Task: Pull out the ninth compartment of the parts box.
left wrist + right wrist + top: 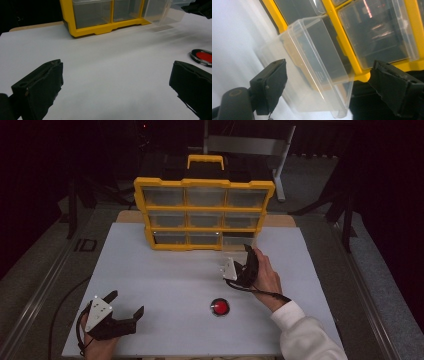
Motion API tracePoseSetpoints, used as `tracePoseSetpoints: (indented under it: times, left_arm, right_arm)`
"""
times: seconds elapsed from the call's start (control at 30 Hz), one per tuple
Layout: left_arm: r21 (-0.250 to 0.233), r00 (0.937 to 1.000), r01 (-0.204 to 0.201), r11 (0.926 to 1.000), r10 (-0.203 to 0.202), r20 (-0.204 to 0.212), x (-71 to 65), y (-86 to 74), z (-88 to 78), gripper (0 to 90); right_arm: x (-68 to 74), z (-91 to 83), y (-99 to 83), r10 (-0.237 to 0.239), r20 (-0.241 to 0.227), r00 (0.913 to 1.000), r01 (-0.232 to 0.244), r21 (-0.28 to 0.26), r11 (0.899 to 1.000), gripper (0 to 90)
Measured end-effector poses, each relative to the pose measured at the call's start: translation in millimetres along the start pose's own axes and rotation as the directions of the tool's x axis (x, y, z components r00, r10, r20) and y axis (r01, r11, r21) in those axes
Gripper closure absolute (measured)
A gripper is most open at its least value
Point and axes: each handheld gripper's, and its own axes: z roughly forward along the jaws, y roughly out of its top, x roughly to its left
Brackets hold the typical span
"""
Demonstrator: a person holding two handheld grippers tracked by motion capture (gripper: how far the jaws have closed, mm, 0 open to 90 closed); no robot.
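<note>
**Bottom-right drawer pulled out, fingers off it**

Right gripper [246,256] sits at the clear drawer [317,72] sticking out of the yellow organizer [204,213], fingers apart, not squeezing it. Left gripper [126,304] rests on the white surface [170,280], fingers wide apart, near the red button [219,307].

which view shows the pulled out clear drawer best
The right gripper view: the clear drawer sits close between that gripper's open jaws, untouched. The high view has it small at the organizer's bottom right; the left gripper view shows it far off.

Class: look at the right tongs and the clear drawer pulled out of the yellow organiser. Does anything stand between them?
Nothing visible does. The right tongs stand open directly before the clear drawer, with no other object in between.
</note>
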Motion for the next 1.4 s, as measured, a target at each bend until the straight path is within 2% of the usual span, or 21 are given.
tracePoseSetpoints:
  times: [0.13,0.17,0.27,0.37,0.43,0.63,0.8,0.9,0.97,1.0,1.07,1.1,1.13,1.2,1.23,1.27,1.37,1.4]
  left_arm:
    - [-0.001,1.0,0.002,1.0,-0.002,-0.001,0.5,0.0,0.0,0.0]
    - [0.0,1.0,0.001,1.0,-0.001,-0.001,0.4,0.0,0.1,0.0]
    - [0.003,1.0,0.001,1.0,-0.001,0.0,0.0,0.1,0.5,0.0]
    - [0.0,1.0,0.002,1.0,-0.002,0.0,0.1,0.0,0.2,0.0]
    - [-0.001,1.0,0.002,1.0,-0.002,-0.001,0.2,-0.1,0.1,0.0]
    - [0.001,1.0,0.0,1.0,0.0,0.0,-0.1,0.0,0.5,0.0]
    - [0.0,1.0,0.001,1.0,-0.001,-0.001,0.2,0.0,0.2,0.0]
    - [0.0,1.0,0.002,1.0,-0.002,-0.002,0.3,-0.1,0.1,0.0]
    - [0.0,1.0,0.001,1.0,-0.001,-0.002,0.2,-0.1,0.1,0.0]
    - [0.0,1.0,0.001,1.0,-0.001,-0.001,0.1,0.0,0.2,0.0]
    - [0.0,1.0,0.001,1.0,-0.001,-0.002,0.1,0.1,0.3,0.0]
    - [0.0,1.0,0.001,1.0,-0.001,-0.001,0.1,0.2,0.3,0.0]
    - [0.001,1.0,0.0,1.0,0.0,-0.002,0.1,0.2,0.4,0.0]
    - [0.002,1.0,0.0,1.0,0.0,-0.003,0.0,0.2,0.4,0.0]
    - [0.002,1.0,0.0,1.0,0.0,-0.004,-0.1,0.2,0.3,0.0]
    - [0.002,1.0,0.001,1.0,-0.001,-0.004,-0.1,0.1,0.3,0.0]
    - [0.005,1.0,0.003,1.0,-0.003,-0.005,0.5,0.0,0.2,0.0]
    - [0.004,1.0,0.003,1.0,-0.003,-0.005,0.6,0.1,0.2,0.0]
  right_arm:
    - [-2.0,-0.9,1.1,0.051,-0.02,0.9985,-0.051,-0.01,0.999,14.0]
    - [-5.8,-2.0,2.2,0.083,-0.053,0.9951,-0.084,-0.017,0.996,14.4]
    - [-9.9,-3.7,3.7,0.134,-0.065,0.9888,-0.135,-0.011,0.991,16.7]
    - [-15.1,-4.2,3.6,0.194,-0.099,0.976,-0.196,-0.012,0.98,17.2]
    - [-17.9,-4.5,2.7,0.217,-0.12,0.9687,-0.221,-0.017,0.975,17.1]
    - [-23.7,-7.2,2.5,0.298,-0.208,0.9315,-0.312,-0.034,0.95,17.0]
    - [-26.5,-9.3,3.6,0.349,-0.293,0.8903,-0.368,-0.011,0.93,13.9]
    - [-29.2,-9.6,3.8,0.388,-0.347,0.8536,-0.41,0.01,0.912,12.1]
    - [-31.4,-9.6,4.0,0.42,-0.387,0.821,-0.443,0.034,0.896,11.0]
    - [-32.6,-9.4,3.8,0.429,-0.405,0.8073,-0.452,0.043,0.891,10.5]
    - [-34.3,-9.9,3.3,0.443,-0.436,0.7836,-0.47,0.05,0.881,9.9]
    - [-35.1,-10.2,3.0,0.448,-0.446,0.7749,-0.476,0.055,0.878,9.8]
    - [-35.9,-10.8,3.1,0.47,-0.463,0.7513,-0.5,0.064,0.863,9.8]
    - [-38.7,-11.7,2.3,0.489,-0.487,0.7235,-0.526,0.07,0.848,9.6]
    - [-40.9,-11.5,1.4,0.488,-0.506,0.7106,-0.529,0.074,0.846,9.4]
    - [-42.4,-11.7,1.1,0.5,-0.523,0.6907,-0.542,0.083,0.836,9.4]
    - [-46.2,-12.0,-0.2,0.507,-0.577,0.6401,-0.557,0.106,0.824,9.4]
    - [-46.6,-12.0,-0.7,0.505,-0.59,0.6298,-0.555,0.113,0.824,9.4]
